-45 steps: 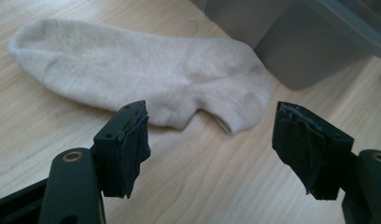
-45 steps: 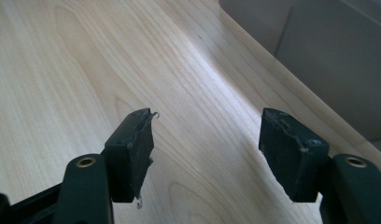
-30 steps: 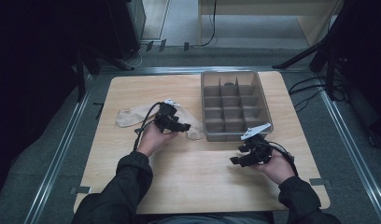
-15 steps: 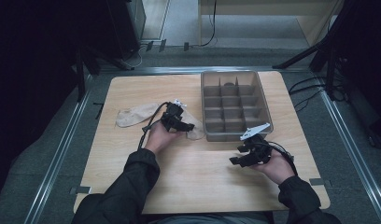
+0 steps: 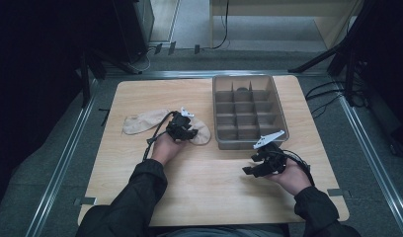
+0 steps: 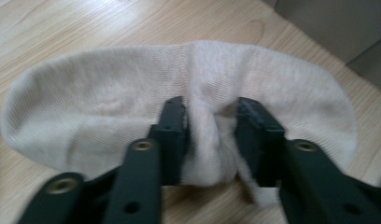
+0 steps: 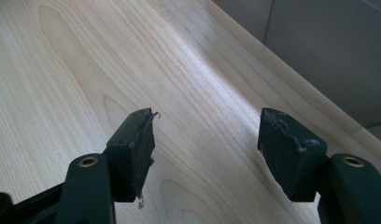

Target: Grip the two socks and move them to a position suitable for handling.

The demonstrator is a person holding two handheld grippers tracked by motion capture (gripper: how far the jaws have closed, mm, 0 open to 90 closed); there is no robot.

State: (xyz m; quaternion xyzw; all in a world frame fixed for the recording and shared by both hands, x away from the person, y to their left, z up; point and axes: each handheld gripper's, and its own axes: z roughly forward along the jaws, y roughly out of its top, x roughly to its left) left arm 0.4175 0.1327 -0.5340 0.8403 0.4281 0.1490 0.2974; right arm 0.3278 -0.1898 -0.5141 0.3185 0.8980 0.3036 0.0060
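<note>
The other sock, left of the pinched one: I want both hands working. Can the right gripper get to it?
Probably not easily: the right gripper waits open by the divided tray, and the left gripper, pinching the near sock, blocks the far sock.

Wooden table (image 5: 199,197) on grey carpeted floor (image 5: 36,192), dark surroundings.

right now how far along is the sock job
Early. The left gripper has pinched a fold of one sock; the second sock lies flat on the table. The right gripper is open over bare wood. Both socks are outside the tray.
</note>
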